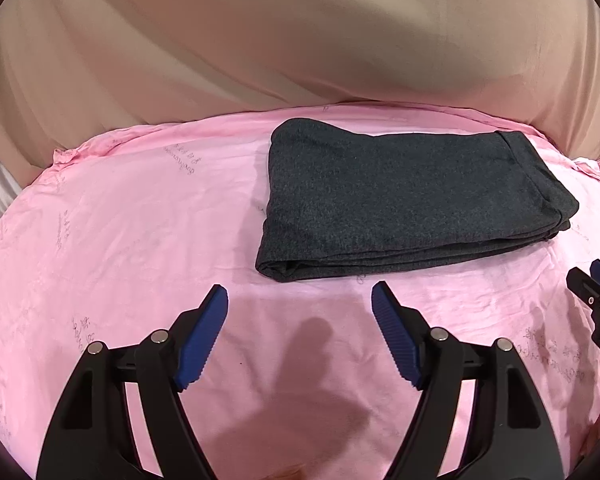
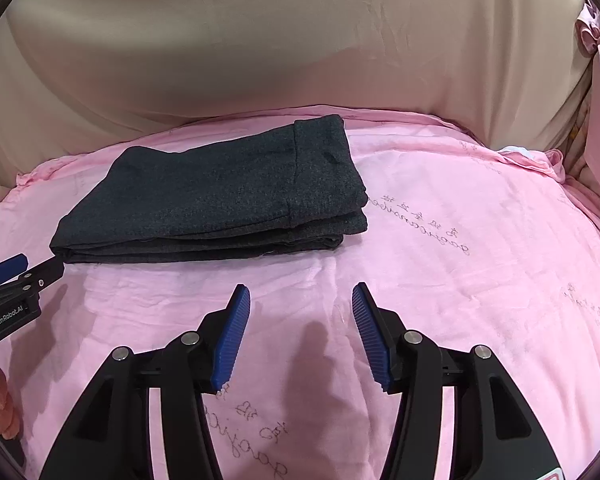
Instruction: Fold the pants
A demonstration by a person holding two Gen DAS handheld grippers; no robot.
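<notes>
In the left wrist view the left gripper fills the lower part of the frame, its blue ribbed pads spread wide apart with only the pink sheet showing between them; nothing is held or touched. In the right wrist view the right gripper sits low in the frame in the same way, its pads apart by a narrower gap and holding nothing, with the sheet bare beneath.

At the left edge of the right wrist view the other tool's black body bears a white label reading "GenRobot.AI". At the right edge of the left wrist view the right tool shows a fragment of lettering, "DA", the rest cut off. The sheet carries faint cursive writing and small characters printed in grey, too thin to read.

Beyond the fingertips lie the pants, dark charcoal knit, folded into a flat stack of several layers. They rest on the sheet right of centre in the left wrist view and left of centre in the right wrist view, apart from both tools.

Farthest back, a beige drape fills the upper frame.
</notes>
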